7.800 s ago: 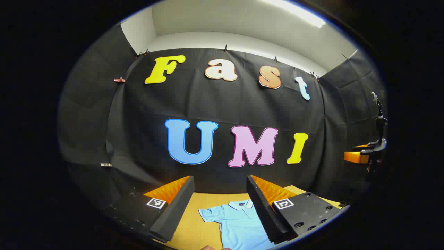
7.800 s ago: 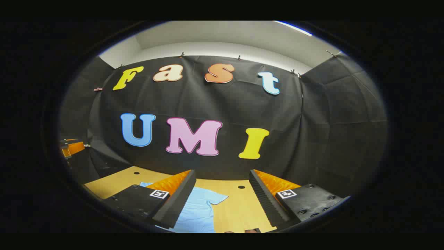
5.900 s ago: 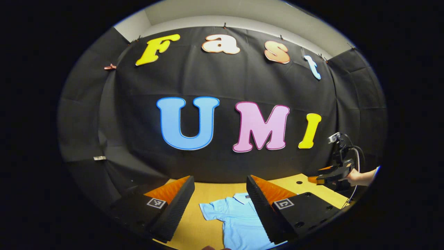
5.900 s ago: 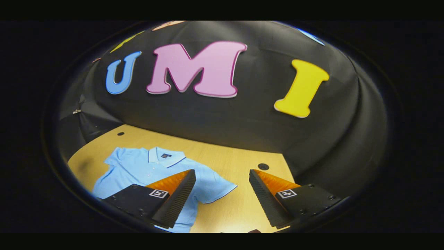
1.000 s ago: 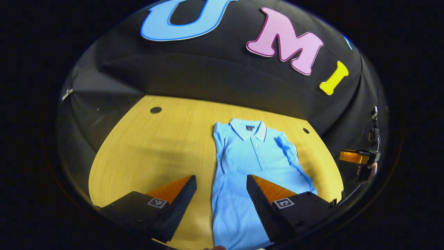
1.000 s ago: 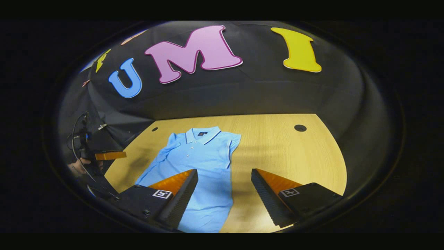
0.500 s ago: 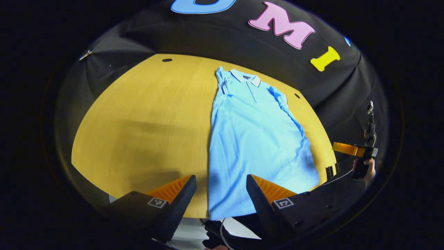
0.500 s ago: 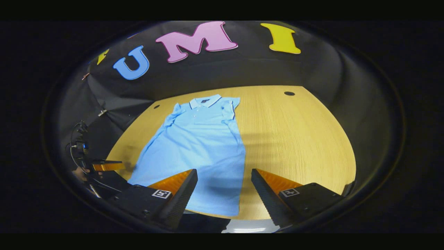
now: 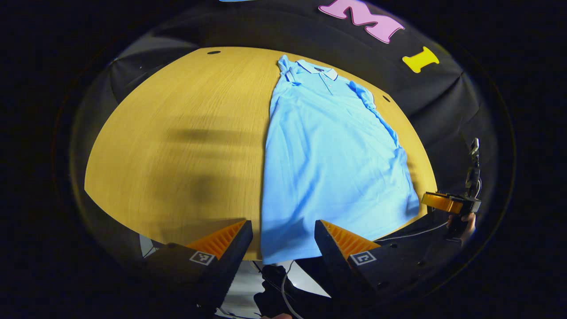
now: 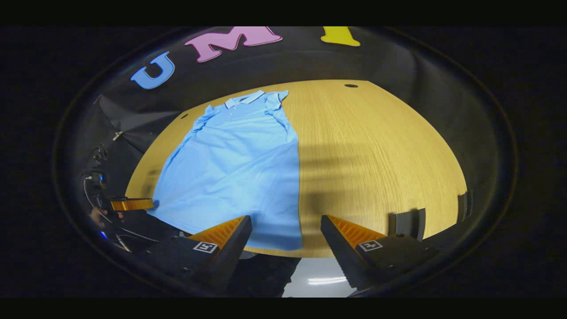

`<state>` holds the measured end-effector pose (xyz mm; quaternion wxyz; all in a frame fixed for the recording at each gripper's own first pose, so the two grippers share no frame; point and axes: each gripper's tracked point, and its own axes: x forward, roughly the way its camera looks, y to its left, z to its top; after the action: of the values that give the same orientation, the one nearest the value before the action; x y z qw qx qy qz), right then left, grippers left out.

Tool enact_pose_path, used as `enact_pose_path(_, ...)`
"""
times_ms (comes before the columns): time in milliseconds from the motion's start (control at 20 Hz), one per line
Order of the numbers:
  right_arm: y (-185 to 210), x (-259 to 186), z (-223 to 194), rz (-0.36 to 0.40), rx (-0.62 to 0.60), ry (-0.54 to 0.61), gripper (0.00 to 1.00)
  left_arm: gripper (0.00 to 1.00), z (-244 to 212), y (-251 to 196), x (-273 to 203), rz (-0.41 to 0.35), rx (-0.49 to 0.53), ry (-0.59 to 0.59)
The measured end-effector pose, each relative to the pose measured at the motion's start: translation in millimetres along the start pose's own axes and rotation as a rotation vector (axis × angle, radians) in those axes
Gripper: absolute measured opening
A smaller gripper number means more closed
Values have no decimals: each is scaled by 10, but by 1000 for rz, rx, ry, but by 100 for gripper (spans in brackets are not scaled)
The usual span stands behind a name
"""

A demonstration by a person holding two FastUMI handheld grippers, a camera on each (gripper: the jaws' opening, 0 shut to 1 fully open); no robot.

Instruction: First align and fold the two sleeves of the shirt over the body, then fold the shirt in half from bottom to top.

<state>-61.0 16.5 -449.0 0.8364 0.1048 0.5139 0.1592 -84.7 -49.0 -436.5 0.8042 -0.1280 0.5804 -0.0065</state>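
While the shirt [image 9: 330, 155] lies flat on the bench [image 9: 177, 133], collar toward the wall, both sleeves are folded over its body. The left claw [image 9: 283, 241] and right claw [image 10: 285, 237] hang wide open above its hem, gripping nothing.

A light blue polo shirt [image 9: 330, 155] lies flat, face up, on a wooden table [image 9: 177, 133], collar toward the table's far edge, both sleeves folded in, hem at the near edge.
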Motion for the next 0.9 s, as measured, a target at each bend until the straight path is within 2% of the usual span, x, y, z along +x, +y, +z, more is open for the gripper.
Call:
enact_pose_path(100,65,69,-54,16,21,25,98,96,-55,32,-30,16,23,13)
enact_pose_path(150,108,97,-48,24,28,37,92,95,-74,28,-13,27,41,23)
enact_pose_path(200,153,100,-3,30,30,29,98,95,-75,20,1,38,60,27)
enact_pose_path(300,274,157,7,55,40,55,98,95,-89,24,29,61,89,41)
enact_pose_path(350,323,164,-24,62,35,87,90,95,-69,-10,64,66,110,38)
enact_pose_path(400,319,202,-3,50,20,90,96,96,-57,-29,75,72,131,39)
enact_pose_path(450,318,228,-8,41,6,106,86,96,-76,-45,101,75,160,42)
enact_pose_path(500,340,257,-5,35,-1,113,88,96,-91,-37,87,81,200,46)
enact_pose_path(550,375,270,10,47,0,124,67,96,-91,-62,123,91,243,52)
enact_pose_path(600,405,289,-20,55,-1,137,71,96,-77,-70,152,99,286,54)
enact_pose_path(650,430,299,-19,70,-5,141,60,96,-78,-70,168,115,329,51)
enact_pose_path(700,449,322,-33,79,2,148,43,92,-51,-81,208,117,360,44)
enact_pose_path(750,514,346,-26,112,47,150,19,83,-16,-149,240,96,367,30)
enact_pose_path(800,570,332,-66,151,98,166,13,61,20,-189,257,79,350,25)
enact_pose_path(850,614,325,-80,181,149,169,13,48,23,-213,281,54,298,20)
enact_pose_path(900,614,336,-57,198,189,160,16,22,55,-259,292,21,237,29)
